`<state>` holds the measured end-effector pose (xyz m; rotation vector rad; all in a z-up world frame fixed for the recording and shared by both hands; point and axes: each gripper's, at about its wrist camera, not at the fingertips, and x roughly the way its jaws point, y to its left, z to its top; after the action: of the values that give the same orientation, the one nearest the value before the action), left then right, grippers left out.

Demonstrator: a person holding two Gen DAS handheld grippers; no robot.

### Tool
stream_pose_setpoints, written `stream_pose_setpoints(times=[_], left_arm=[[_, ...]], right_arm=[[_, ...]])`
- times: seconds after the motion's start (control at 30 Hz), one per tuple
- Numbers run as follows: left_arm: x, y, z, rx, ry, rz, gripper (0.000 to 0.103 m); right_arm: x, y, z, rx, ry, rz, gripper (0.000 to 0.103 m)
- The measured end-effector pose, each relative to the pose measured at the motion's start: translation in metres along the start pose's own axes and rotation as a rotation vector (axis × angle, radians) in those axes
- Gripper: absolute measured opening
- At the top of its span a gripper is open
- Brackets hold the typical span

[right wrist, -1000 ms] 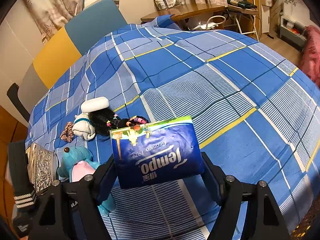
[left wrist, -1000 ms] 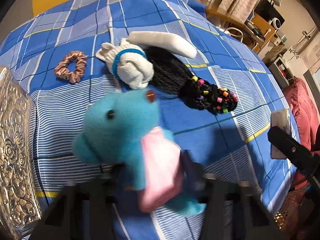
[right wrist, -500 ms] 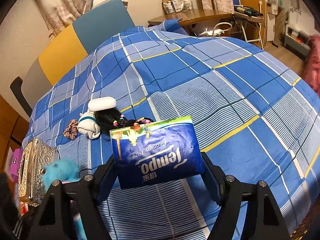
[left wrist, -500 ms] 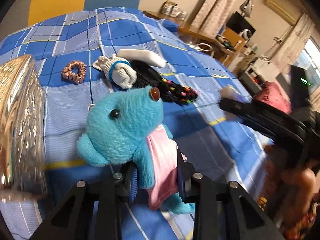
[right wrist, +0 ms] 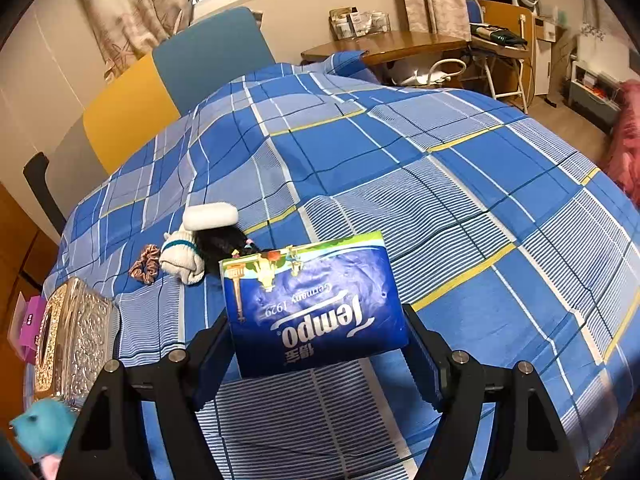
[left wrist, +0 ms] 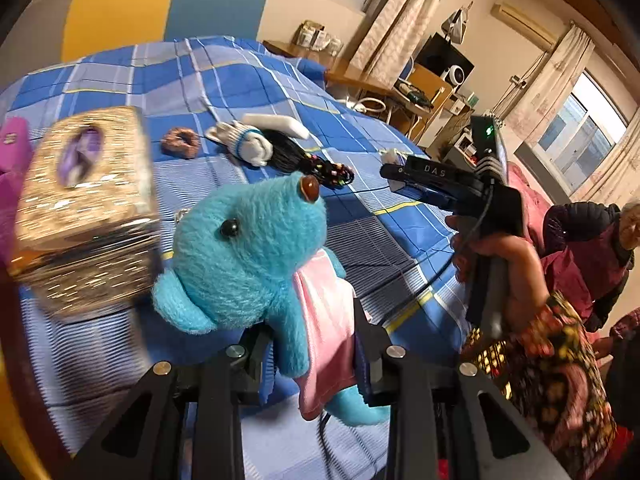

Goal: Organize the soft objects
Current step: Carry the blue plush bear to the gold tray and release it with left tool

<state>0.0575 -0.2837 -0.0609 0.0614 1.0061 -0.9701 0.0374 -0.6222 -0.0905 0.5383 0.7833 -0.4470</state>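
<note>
My left gripper (left wrist: 314, 354) is clamped on a blue plush toy (left wrist: 248, 256) with a pink cloth front, holding it in the air above the blue plaid bed (right wrist: 400, 168). My right gripper (right wrist: 316, 344) pinches a blue tissue pack (right wrist: 316, 300) between its widely spread fingers, also off the bed. An ornate silver tissue box (left wrist: 84, 204) sits just left of the toy. Farther back on the bed lie a brown scrunchie (left wrist: 181, 142), a rolled white sock (left wrist: 244, 146) and a black beaded hairpiece (left wrist: 308, 160), close together.

blurred: silver box (left wrist: 86, 208) | cut off: plush toy (right wrist: 44, 432)
</note>
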Motion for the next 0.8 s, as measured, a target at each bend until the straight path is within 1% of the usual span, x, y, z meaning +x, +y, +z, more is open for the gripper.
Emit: stream_pose_setpoints(times=[0.07, 0.2, 0.27, 0.3, 0.33, 0.4, 0.43, 0.5, 0.63, 0.7, 0.8], left_arm=[[-0.019, 0.014, -0.005, -0.012, -0.010, -0.002, 0.030], [-0.056, 0.045, -0.011, -0.029, -0.028, 0.024, 0.030], [-0.080, 0.069, -0.012, -0.045, -0.037, 0.026, 0.030], [-0.086, 0.077, -0.012, -0.045, -0.038, 0.034, 0.030], [-0.098, 0.091, -0.011, -0.040, -0.043, 0.056, 0.030], [-0.110, 0.110, -0.009, -0.021, -0.047, 0.109, 0.031], [-0.115, 0.124, -0.007, -0.010, -0.035, 0.140, 0.031], [-0.115, 0.149, -0.005, -0.015, -0.006, 0.161, 0.031], [-0.092, 0.191, -0.005, -0.008, 0.104, 0.180, 0.031], [-0.080, 0.208, -0.004, 0.001, 0.154, 0.187, 0.031], [-0.065, 0.223, -0.005, 0.031, 0.214, 0.192, 0.031]], right_arm=[[-0.001, 0.002, 0.000, -0.015, -0.005, -0.004, 0.077], [-0.002, 0.008, -0.001, -0.046, -0.015, -0.011, 0.077], [-0.005, 0.009, -0.001, -0.048, -0.029, -0.003, 0.077], [-0.007, 0.009, -0.001, -0.047, -0.038, 0.000, 0.077], [-0.008, 0.008, -0.001, -0.046, -0.044, 0.003, 0.077], [-0.011, 0.008, -0.001, -0.041, -0.058, 0.008, 0.077], [-0.013, 0.008, -0.001, -0.038, -0.065, 0.010, 0.077], [-0.016, 0.007, 0.000, -0.034, -0.082, 0.022, 0.077], [-0.019, 0.007, 0.001, -0.027, -0.099, 0.029, 0.077], [-0.020, 0.008, 0.001, -0.029, -0.102, 0.026, 0.077], [-0.020, 0.009, 0.001, -0.038, -0.106, 0.029, 0.077]])
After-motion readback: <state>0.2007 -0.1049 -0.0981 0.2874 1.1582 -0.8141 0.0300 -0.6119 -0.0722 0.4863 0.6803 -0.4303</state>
